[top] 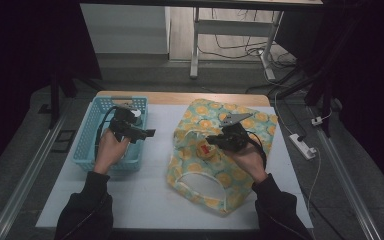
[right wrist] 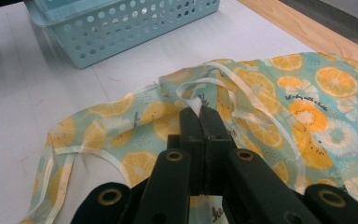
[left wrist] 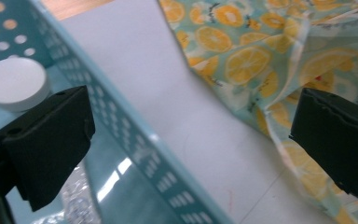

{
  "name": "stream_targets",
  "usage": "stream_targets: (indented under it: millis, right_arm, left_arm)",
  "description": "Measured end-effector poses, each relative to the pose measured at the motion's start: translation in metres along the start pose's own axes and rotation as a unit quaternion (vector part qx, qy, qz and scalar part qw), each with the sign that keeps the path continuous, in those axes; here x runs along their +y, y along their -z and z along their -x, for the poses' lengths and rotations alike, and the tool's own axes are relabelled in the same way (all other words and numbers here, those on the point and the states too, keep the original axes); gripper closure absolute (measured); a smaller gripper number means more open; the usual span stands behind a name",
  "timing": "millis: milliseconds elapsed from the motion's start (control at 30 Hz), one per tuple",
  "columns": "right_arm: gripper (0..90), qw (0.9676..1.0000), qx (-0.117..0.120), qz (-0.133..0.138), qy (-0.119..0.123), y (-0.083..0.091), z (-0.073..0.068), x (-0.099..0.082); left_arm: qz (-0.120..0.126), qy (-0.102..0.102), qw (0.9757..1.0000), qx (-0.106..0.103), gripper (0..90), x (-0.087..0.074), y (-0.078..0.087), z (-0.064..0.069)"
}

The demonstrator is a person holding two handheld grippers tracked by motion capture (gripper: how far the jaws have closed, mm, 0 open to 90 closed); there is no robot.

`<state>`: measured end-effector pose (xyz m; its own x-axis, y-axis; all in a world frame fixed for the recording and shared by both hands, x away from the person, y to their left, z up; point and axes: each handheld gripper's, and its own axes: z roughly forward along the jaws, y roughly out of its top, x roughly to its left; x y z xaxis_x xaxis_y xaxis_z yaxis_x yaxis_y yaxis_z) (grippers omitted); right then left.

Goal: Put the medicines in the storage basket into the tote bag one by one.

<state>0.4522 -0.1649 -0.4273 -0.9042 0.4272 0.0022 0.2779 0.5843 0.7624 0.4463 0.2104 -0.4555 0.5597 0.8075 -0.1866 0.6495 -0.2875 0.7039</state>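
orange-slice bag (right wrist: pixel 307 102), small black script printed on it, unreadable

power strip (top: pixel 302 145) | floor right of table; cables behind

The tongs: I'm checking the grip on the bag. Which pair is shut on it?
The right tongs, pinched shut on the bag edge. The left tongs stand wide open over the basket rim.

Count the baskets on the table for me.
1: a light blue basket at the table's left side, beside the orange-print bag. Its contents are partly hidden by the left hand.
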Motion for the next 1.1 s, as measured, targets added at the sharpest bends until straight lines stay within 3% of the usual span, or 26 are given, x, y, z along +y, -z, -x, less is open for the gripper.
stream_targets:
  millis: [167,367,433,500,533,600,833,1100]
  right_arm:
    - [90.0,1.0000,0.000,-0.001,0.001,-0.001,0.000,0.000]
    - [90.0,1.0000,0.000,-0.004,0.002,-0.002,-0.001,-0.001]
    - [90.0,1.0000,0.000,-0.004,0.002,-0.002,-0.001,-0.001]
    - [90.0,1.0000,0.000,-0.004,0.002,-0.003,-0.001,-0.001]
    - [90.0,1.0000,0.000,-0.005,0.002,-0.003,-0.001,-0.001]
    - [90.0,1.0000,0.000,-0.005,0.003,-0.003,-0.001,-0.001]
    - [90.0,1.0000,0.001,-0.005,0.004,-0.003,-0.001,-0.001]
    - [90.0,1.0000,0.001,-0.007,0.003,-0.004,-0.002,-0.001]
  left_arm:
    - [-0.012,0.002,0.9994,0.032,0.0,-0.005,0.000,-0.009]
    - [-0.031,0.010,0.9980,0.053,0.2,-0.014,-0.002,-0.023]
    - [-0.038,0.010,0.9980,0.050,0.0,-0.017,-0.003,-0.028]
    - [-0.036,0.025,0.9984,0.036,0.0,-0.020,-0.002,-0.033]
    - [-0.038,0.028,0.9982,0.039,0.0,-0.021,-0.001,-0.035]
    - [-0.055,0.022,0.9963,0.062,0.0,-0.023,-0.002,-0.037]
    - [-0.103,0.034,0.9922,0.061,0.0,-0.033,-0.015,-0.047]
    - [-0.166,0.041,0.9819,0.080,0.0,-0.036,-0.028,-0.048]
